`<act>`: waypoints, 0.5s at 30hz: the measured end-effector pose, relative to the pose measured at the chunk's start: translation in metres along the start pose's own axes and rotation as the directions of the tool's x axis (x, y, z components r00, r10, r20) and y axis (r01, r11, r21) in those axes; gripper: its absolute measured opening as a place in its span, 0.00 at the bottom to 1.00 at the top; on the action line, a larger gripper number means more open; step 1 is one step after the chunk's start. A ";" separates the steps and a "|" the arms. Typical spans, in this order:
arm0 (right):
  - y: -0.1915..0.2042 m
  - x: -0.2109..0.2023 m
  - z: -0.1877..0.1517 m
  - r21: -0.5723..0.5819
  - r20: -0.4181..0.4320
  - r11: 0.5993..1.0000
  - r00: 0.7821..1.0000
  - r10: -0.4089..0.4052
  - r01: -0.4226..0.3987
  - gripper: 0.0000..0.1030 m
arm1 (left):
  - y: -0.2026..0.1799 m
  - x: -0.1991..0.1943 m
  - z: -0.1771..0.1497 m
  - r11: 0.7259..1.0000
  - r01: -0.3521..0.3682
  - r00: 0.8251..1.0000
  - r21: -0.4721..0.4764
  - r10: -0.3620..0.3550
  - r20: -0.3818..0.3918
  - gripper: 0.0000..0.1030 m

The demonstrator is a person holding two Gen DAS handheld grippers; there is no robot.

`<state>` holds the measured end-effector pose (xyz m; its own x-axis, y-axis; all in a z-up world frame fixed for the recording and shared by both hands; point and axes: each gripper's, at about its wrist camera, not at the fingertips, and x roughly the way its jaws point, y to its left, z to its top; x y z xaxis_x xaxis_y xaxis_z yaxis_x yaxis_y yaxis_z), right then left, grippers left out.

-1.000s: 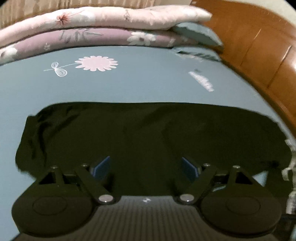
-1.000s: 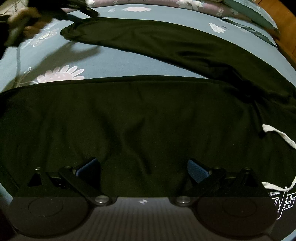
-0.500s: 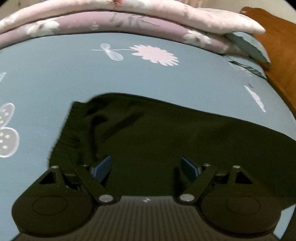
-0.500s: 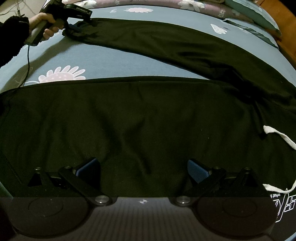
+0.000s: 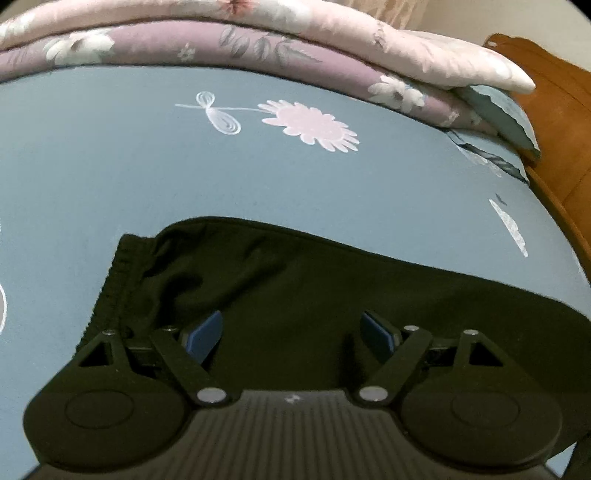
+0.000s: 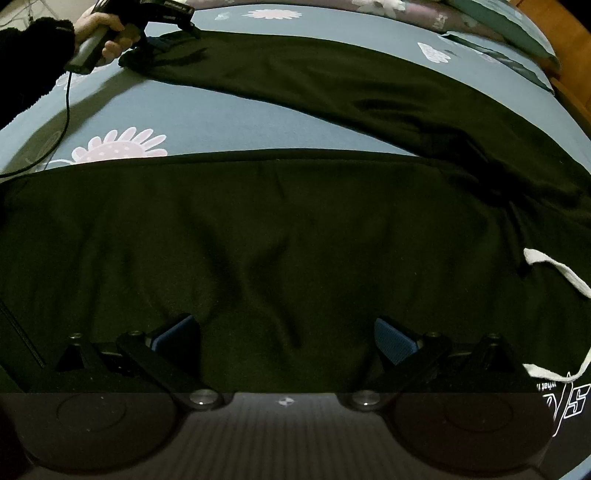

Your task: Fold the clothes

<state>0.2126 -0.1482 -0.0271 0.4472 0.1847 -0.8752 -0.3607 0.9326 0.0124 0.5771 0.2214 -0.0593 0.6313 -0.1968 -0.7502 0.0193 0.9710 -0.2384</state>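
Note:
Black sweatpants (image 6: 280,236) lie spread on the blue flowered bedsheet (image 5: 332,192), their two legs apart. In the right wrist view the near leg fills the foreground and the far leg (image 6: 332,77) runs to the upper left. A white drawstring (image 6: 554,269) and white print (image 6: 569,402) show at the waist on the right. My left gripper (image 5: 291,332) is open over the far leg's end, the ribbed cuff (image 5: 118,280) just left of its fingers. The right wrist view also shows the left gripper (image 6: 173,26), held by a hand (image 6: 99,26). My right gripper (image 6: 284,336) is open above the near leg.
Folded pink and mauve quilts (image 5: 258,48) are stacked along the far side of the bed. A blue pillow (image 5: 498,110) and the wooden headboard (image 5: 546,92) lie to the right. A black cable (image 6: 62,122) trails from the left gripper across the sheet.
My left gripper has moved left along the far leg, so the cuff now sits beside its left finger. The right gripper has hardly moved.

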 end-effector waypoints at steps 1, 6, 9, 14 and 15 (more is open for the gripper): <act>0.000 0.000 0.000 0.001 -0.001 1.000 1.000 0.000 0.000 1.00 | 0.000 0.000 0.000 1.000 -0.017 1.000 0.014 0.017 0.002 0.78; 0.000 0.001 0.003 0.002 -0.012 1.000 1.000 0.000 0.000 1.00 | 0.007 -0.004 0.004 0.999 -0.047 0.999 0.007 0.047 0.009 0.78; -0.001 0.002 0.004 0.003 -0.017 1.000 1.000 -0.001 0.001 1.00 | -0.001 -0.012 0.004 1.000 0.000 1.000 0.030 -0.001 0.023 0.78; -0.002 0.003 0.006 0.008 -0.028 1.000 1.000 0.000 0.000 1.00 | -0.015 -0.022 0.001 0.994 0.072 0.997 0.076 -0.075 0.035 0.69; -0.002 0.003 0.006 0.009 -0.029 1.000 1.000 0.000 0.000 1.00 | -0.020 -0.020 -0.001 0.993 0.080 0.996 0.093 -0.082 0.027 0.69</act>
<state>0.2192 -0.1476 -0.0267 0.4234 0.1761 -0.8886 -0.3536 0.9352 0.0168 0.5630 0.2063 -0.0402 0.6485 -0.2724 -0.7109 0.1413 0.9606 -0.2391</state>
